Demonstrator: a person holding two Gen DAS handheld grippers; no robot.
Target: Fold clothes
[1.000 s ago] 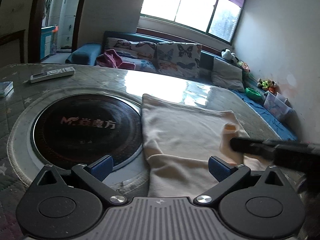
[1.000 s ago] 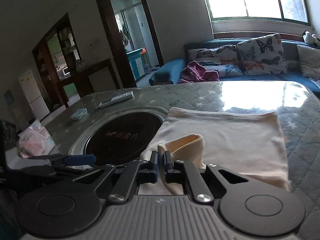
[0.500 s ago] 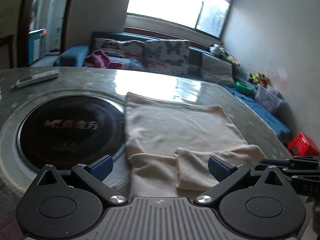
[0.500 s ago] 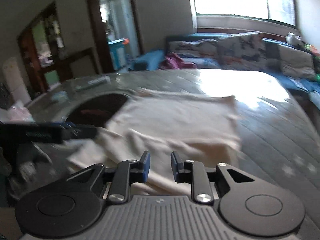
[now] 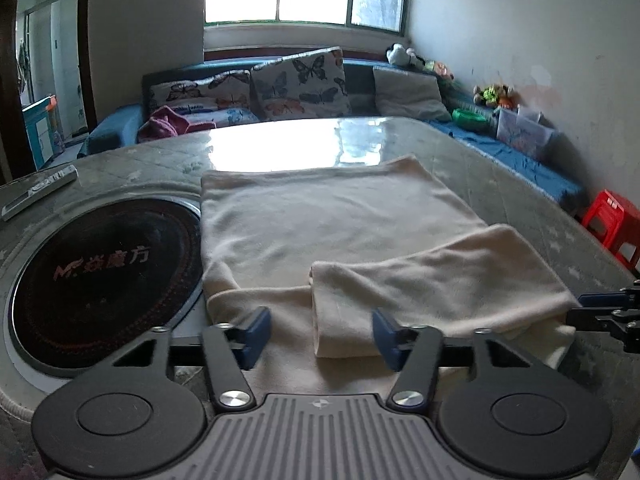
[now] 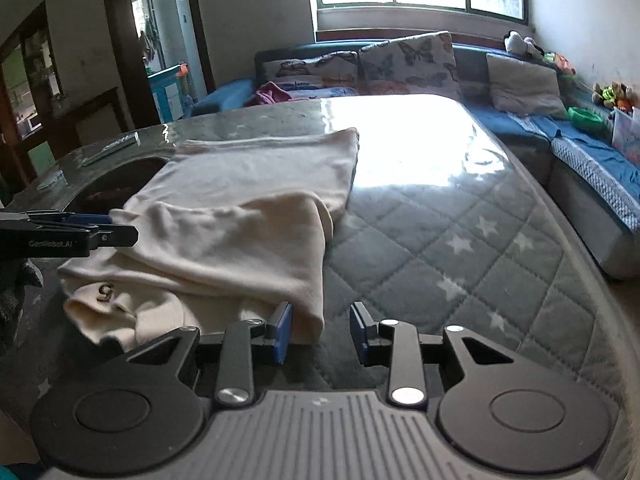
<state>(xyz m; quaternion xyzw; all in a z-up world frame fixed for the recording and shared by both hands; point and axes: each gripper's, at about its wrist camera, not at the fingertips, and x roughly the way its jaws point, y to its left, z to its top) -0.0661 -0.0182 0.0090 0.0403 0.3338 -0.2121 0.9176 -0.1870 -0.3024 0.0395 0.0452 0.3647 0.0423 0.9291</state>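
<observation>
A cream garment (image 5: 328, 220) lies flat on the quilted table, with a sleeve folded across its near end (image 5: 432, 292). It also shows in the right wrist view (image 6: 240, 216). My left gripper (image 5: 322, 332) is open and empty, low over the garment's near edge. My right gripper (image 6: 320, 332) is open and empty at the garment's near right corner. The right gripper shows at the right edge of the left wrist view (image 5: 608, 314). The left gripper shows at the left edge of the right wrist view (image 6: 80, 232).
A round black induction cooktop (image 5: 100, 280) is set in the table left of the garment. A remote (image 5: 38, 192) lies at the far left. A sofa with butterfly cushions (image 5: 300, 80) stands behind the table, a red stool (image 5: 612, 220) at the right.
My right gripper has let go of the sleeve, opened, and pulled back to the garment's right corner. The sleeve now lies folded across the garment. My left gripper has shifted right over the near edge.
</observation>
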